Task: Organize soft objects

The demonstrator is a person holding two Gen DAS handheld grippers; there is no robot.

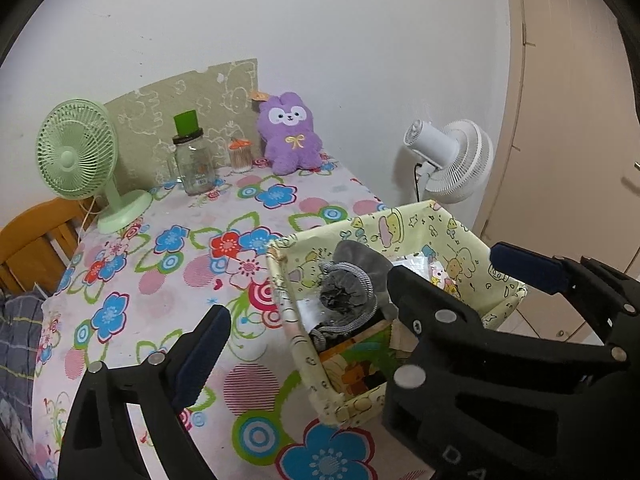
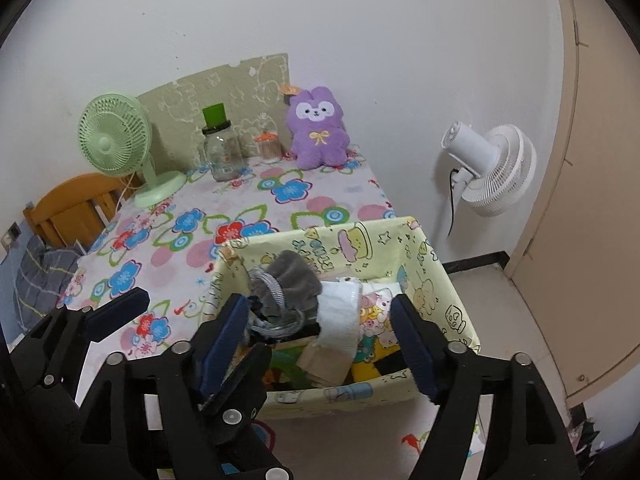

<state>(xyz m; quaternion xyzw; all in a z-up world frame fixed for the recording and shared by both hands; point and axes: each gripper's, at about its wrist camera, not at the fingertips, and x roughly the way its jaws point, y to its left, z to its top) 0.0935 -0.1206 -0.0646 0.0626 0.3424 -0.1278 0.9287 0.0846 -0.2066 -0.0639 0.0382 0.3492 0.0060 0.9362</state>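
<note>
A pale yellow cartoon-print basket (image 1: pixel 420 216) (image 2: pixel 320 232) stands at the near right corner of the floral table. In it lie a grey drawstring pouch (image 1: pixel 352 276) (image 2: pixel 292 276), a white soft pack (image 2: pixel 340 312) and cartoon-print packets. A purple plush bunny (image 1: pixel 290 132) (image 2: pixel 318 128) sits upright against the back wall. My right gripper (image 2: pixel 320 304) hangs open over the basket with nothing between its pads. My left gripper (image 1: pixel 308 304) is open at the basket's left edge, holding nothing. One of its fingers (image 2: pixel 116 312) shows in the right wrist view, over the cloth.
At the back left stand a green desk fan (image 1: pixel 76 152), a glass jar with a green lid (image 1: pixel 192 160) and a small orange-topped jar (image 1: pixel 240 156). A white floor fan (image 1: pixel 456 160) stands beyond the table's right edge. A wooden chair (image 1: pixel 36 240) is at the left.
</note>
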